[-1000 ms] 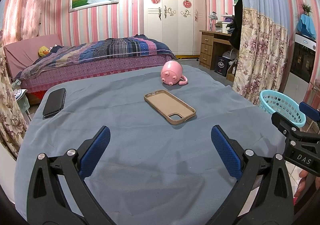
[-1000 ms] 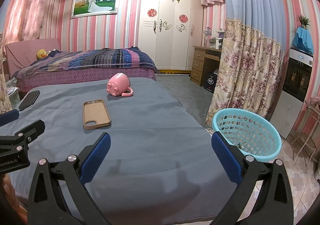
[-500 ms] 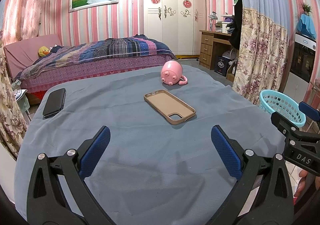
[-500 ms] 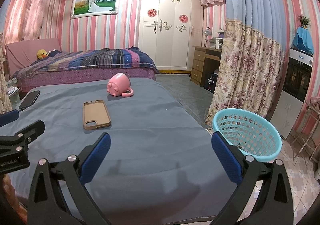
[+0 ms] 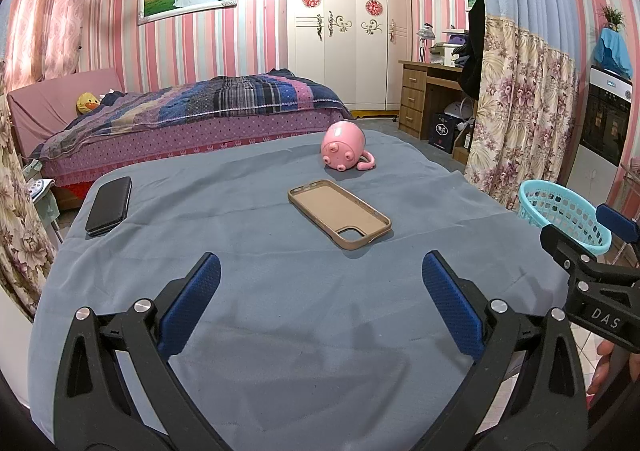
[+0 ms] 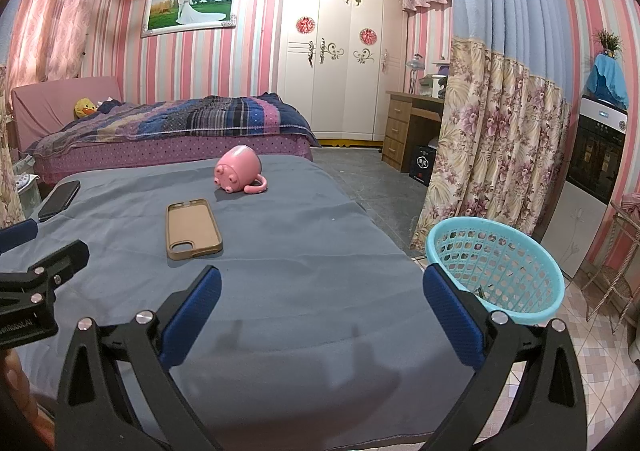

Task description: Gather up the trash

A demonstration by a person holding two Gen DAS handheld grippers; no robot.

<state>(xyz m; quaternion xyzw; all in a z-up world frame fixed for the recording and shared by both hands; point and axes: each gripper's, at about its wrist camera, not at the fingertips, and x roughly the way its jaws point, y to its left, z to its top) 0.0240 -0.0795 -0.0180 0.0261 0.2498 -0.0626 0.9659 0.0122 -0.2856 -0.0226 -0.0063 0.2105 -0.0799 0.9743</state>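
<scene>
A turquoise plastic basket [image 6: 496, 267] stands on the tiled floor right of the table; it also shows in the left wrist view [image 5: 560, 217]. My left gripper [image 5: 320, 299] is open and empty over the near part of the blue-grey tablecloth [image 5: 260, 251]. My right gripper [image 6: 320, 307] is open and empty near the table's right front, its right finger in front of the basket. No loose trash shows on the table. Something small and dark lies inside the basket, too small to tell.
On the cloth lie a tan phone case [image 5: 340, 213], a tipped pink pig mug [image 5: 346, 147] and a black phone [image 5: 109, 205] at the left edge. A bed [image 5: 192, 111] stands behind, a floral curtain [image 6: 492, 147] and an oven [image 6: 596, 155] to the right.
</scene>
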